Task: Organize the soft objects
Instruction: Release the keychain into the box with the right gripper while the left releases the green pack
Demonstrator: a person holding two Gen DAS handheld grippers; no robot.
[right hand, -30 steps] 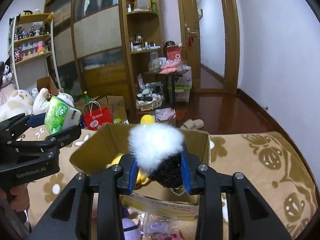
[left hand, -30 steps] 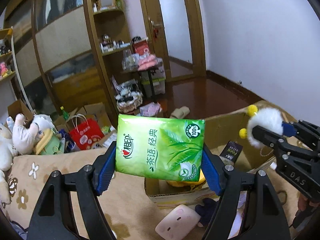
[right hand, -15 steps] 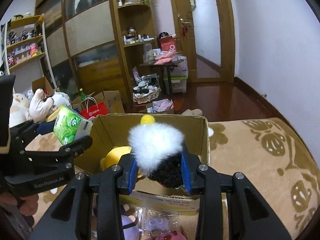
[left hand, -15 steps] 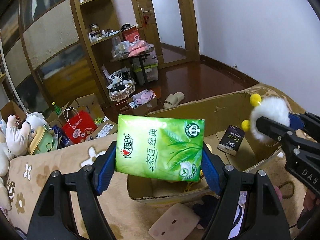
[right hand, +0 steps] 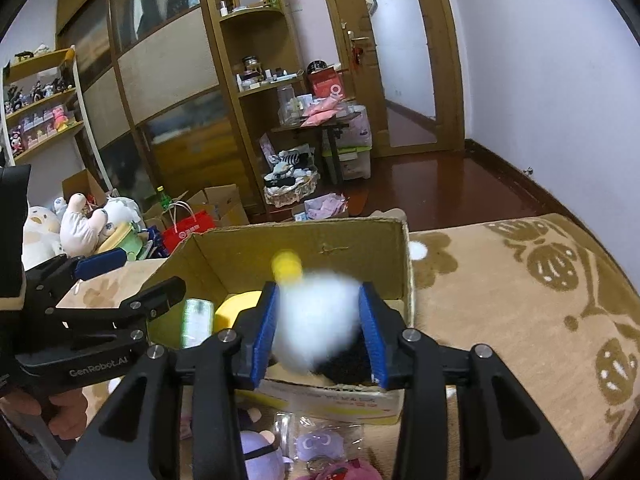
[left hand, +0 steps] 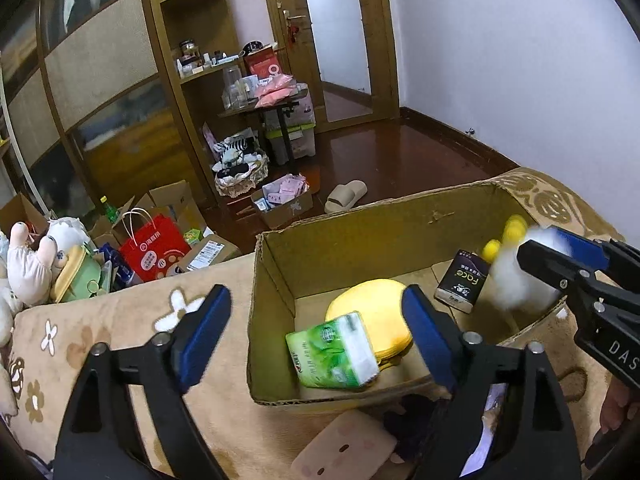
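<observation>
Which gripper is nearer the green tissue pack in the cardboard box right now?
Left. The left gripper, jaws open, is directly over the green tissue pack in the brown cardboard box. The right gripper is at the box's opposite end, around the white fluffy toy.
</observation>
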